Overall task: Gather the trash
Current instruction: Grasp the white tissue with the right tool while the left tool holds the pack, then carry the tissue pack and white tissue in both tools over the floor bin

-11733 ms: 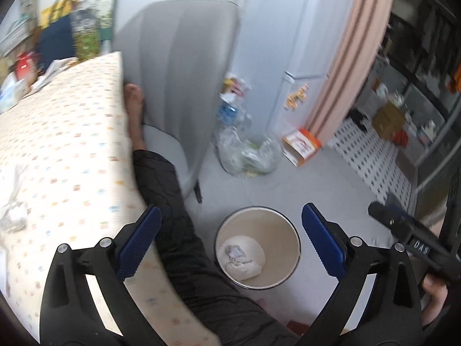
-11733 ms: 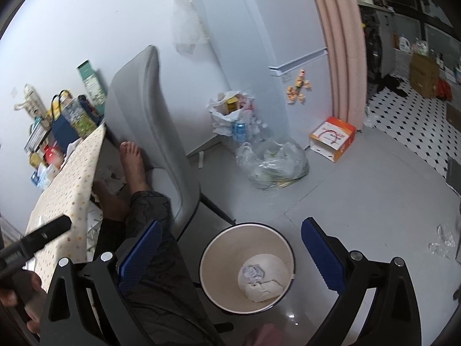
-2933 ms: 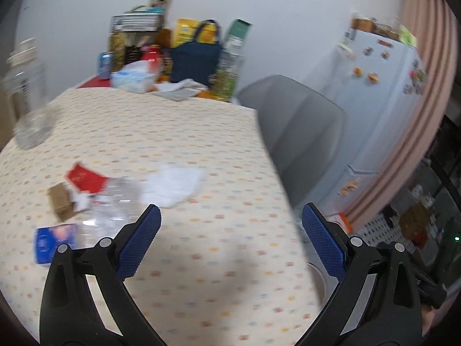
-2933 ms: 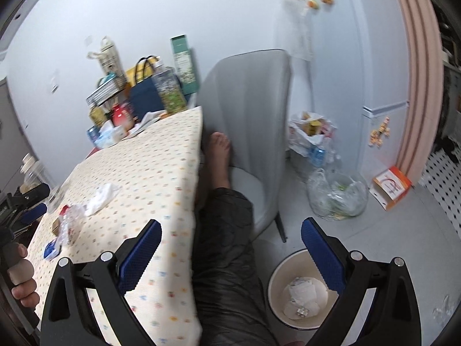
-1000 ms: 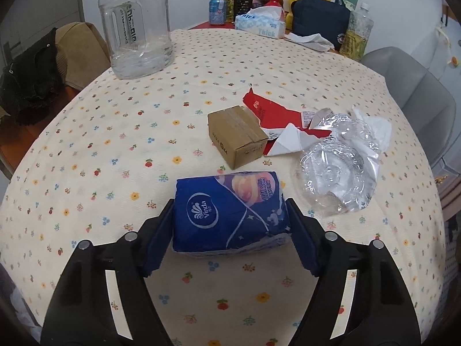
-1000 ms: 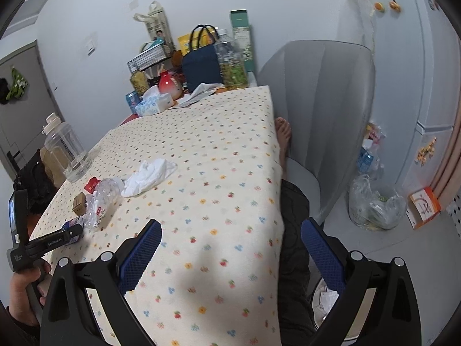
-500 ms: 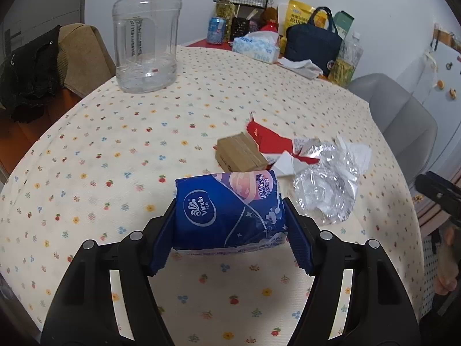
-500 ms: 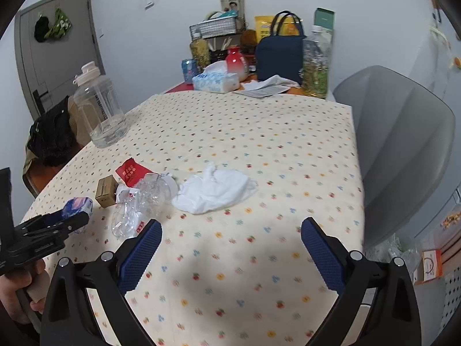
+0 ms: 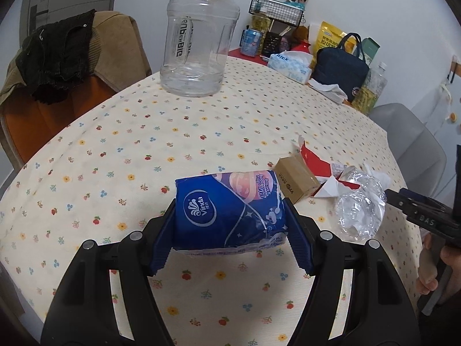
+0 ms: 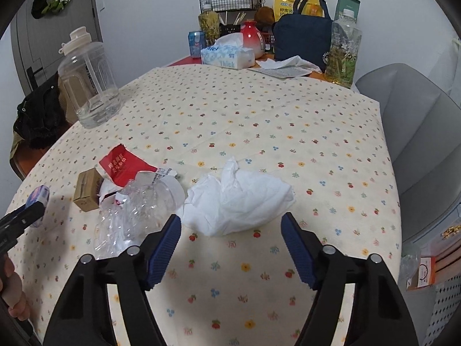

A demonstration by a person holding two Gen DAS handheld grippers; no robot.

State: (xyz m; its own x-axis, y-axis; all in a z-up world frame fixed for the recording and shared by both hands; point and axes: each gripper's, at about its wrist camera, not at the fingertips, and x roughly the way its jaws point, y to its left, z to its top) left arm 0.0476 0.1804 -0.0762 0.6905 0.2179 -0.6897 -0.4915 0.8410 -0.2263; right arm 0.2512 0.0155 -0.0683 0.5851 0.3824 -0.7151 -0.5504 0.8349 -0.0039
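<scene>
Left gripper (image 9: 230, 230): fingers clamped on the blue Vinda tissue pack (image 9: 229, 212), held clear above the bench (image 9: 201, 132), long axis crosswise between the pads. Right gripper (image 10: 230, 235): fingers closing, nothing gripped, crumpled white tissue (image 10: 239, 199) just ahead. Crushed clear plastic bottle (image 10: 138, 207) lies beside it, cap end towards the tissue; small brown carton (image 10: 88, 190) and red wrapper (image 10: 122, 164) nearby.
</scene>
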